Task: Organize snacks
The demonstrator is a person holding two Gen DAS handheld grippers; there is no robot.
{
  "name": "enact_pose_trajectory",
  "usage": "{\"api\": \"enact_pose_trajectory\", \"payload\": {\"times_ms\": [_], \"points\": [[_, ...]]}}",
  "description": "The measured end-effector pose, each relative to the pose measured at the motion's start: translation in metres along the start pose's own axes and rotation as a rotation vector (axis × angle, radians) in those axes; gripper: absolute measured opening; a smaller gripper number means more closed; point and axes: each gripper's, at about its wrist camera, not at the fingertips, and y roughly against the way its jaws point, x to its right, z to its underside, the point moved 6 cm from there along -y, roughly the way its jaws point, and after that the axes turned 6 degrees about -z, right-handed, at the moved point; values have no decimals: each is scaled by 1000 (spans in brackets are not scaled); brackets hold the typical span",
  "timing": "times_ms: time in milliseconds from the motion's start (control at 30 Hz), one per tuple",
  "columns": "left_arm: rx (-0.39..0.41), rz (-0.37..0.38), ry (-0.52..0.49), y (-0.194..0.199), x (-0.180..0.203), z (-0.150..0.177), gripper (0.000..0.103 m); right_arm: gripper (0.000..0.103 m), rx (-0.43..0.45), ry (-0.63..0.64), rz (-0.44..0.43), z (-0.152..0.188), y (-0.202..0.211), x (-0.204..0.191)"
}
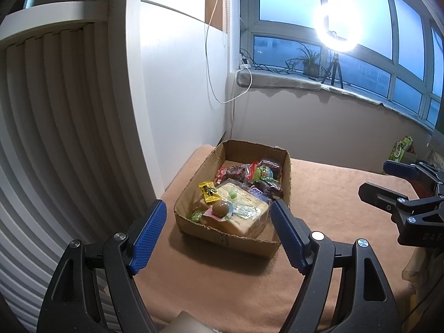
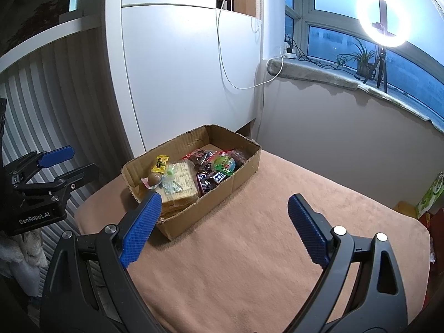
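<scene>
An open cardboard box (image 1: 285,166) (image 2: 238,177) stands on a pink-covered table at its far left corner. It holds several snacks: a wrapped sandwich (image 1: 244,211) (image 2: 180,183), a yellow candy packet (image 1: 208,191) (image 2: 160,163), a brown ball (image 1: 220,208) (image 2: 154,179), a green round sweet (image 1: 263,172) (image 2: 224,163) and dark chocolate bars (image 2: 213,179). My left gripper (image 1: 217,209) hovers open in front of the box's near wall, nothing between its blue pads. My right gripper (image 2: 224,201) is open above the cloth to the right of the box, also empty.
A white cabinet (image 2: 172,83) and ribbed panel (image 1: 55,138) stand left of the table. A windowsill behind carries a ring light (image 1: 337,27), tripod and potted plant (image 1: 309,61). A green packet (image 2: 431,191) lies beyond the table's right edge. A white cable (image 1: 211,63) hangs down the wall.
</scene>
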Motion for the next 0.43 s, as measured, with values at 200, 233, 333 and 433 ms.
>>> {"api": "enact_pose_trajectory", "payload": {"times_ms": [200, 233, 333, 433], "points": [[-1, -1, 2, 0, 1, 0, 78, 94, 2, -4, 2, 1, 1, 6], [0, 0, 1, 0, 0, 0, 78, 94, 1, -5, 3, 1, 1, 6], [-3, -1, 1, -1, 1, 0, 78, 94, 0, -11, 7, 2, 0, 9], [-9, -2, -1, -3, 2, 1, 78, 94, -4, -18, 14, 4, -1, 13]]}}
